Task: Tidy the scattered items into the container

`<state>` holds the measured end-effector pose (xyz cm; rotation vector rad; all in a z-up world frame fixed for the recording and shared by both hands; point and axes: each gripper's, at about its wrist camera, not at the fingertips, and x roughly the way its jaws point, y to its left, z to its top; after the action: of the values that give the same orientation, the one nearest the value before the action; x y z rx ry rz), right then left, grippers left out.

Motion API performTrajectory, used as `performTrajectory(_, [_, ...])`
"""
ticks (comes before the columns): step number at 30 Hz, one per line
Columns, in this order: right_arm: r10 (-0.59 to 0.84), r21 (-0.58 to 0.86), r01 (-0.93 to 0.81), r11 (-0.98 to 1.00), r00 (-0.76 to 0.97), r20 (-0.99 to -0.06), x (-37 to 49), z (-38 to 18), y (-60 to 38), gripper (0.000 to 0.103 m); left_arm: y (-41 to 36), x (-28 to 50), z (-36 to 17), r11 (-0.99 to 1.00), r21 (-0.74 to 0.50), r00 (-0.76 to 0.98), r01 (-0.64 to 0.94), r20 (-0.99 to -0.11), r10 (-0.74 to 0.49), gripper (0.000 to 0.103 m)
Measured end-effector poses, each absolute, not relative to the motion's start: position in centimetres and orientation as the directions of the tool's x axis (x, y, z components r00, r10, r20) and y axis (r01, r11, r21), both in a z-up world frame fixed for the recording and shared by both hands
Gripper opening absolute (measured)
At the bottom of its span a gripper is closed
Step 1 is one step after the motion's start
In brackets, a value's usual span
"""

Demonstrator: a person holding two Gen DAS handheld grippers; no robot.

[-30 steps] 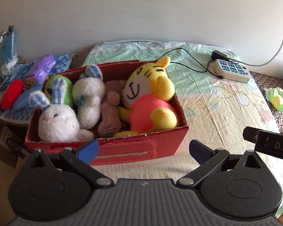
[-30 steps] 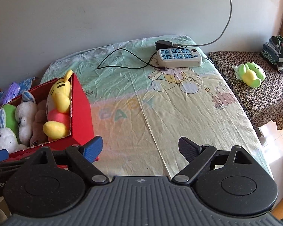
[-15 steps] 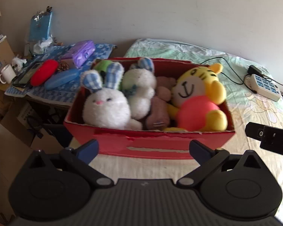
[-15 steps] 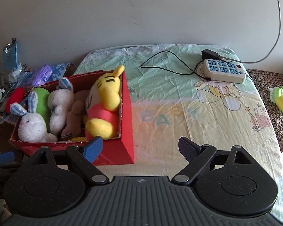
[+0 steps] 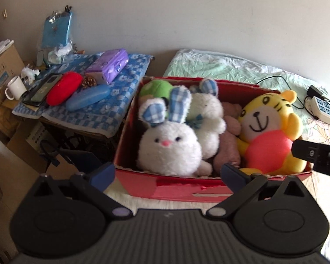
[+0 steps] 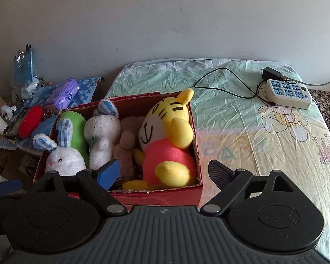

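Lying lengthwise across bed: red box (image 6: 156, 194) | both hand-held grippers (image 5: 167, 173) (image 6: 162, 171) spread, empty

Plain pale wall (image 6: 165, 22) behind a bed (image 6: 253, 132) and cluttered side table (image 5: 94, 110).

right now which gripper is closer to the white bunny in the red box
Left. The left gripper sits right at the box's near wall in front of the white bunny; the right gripper is over by the tiger.
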<state>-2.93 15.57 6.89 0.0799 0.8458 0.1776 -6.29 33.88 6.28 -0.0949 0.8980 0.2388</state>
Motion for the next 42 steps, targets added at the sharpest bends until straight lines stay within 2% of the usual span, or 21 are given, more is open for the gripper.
performTrajectory(13, [0.150, 0.118, -0.093, 0.989, 0.637, -0.756, -1.9, 7.0, 17.0, 0.090, 34.6, -3.9, 5.7, 0.979, 0.022, 0.582, -0.205, -0.801, 0.140, 0.101])
performTrajectory(25, [0.150, 0.121, -0.089, 0.989, 0.628, -0.764, -1.1, 6.9, 17.8, 0.090, 35.2, -2.4, 6.0, 0.972, 0.086, 0.585, -0.219, -0.786, 0.202, 0.101])
performTrajectory(42, [0.146, 0.124, -0.081, 0.989, 0.671, -0.727, -1.6, 7.4, 17.8, 0.089, 34.9, -1.6, 7.2, 0.973, 0.103, 0.613, -0.206, -0.761, 0.211, 0.101])
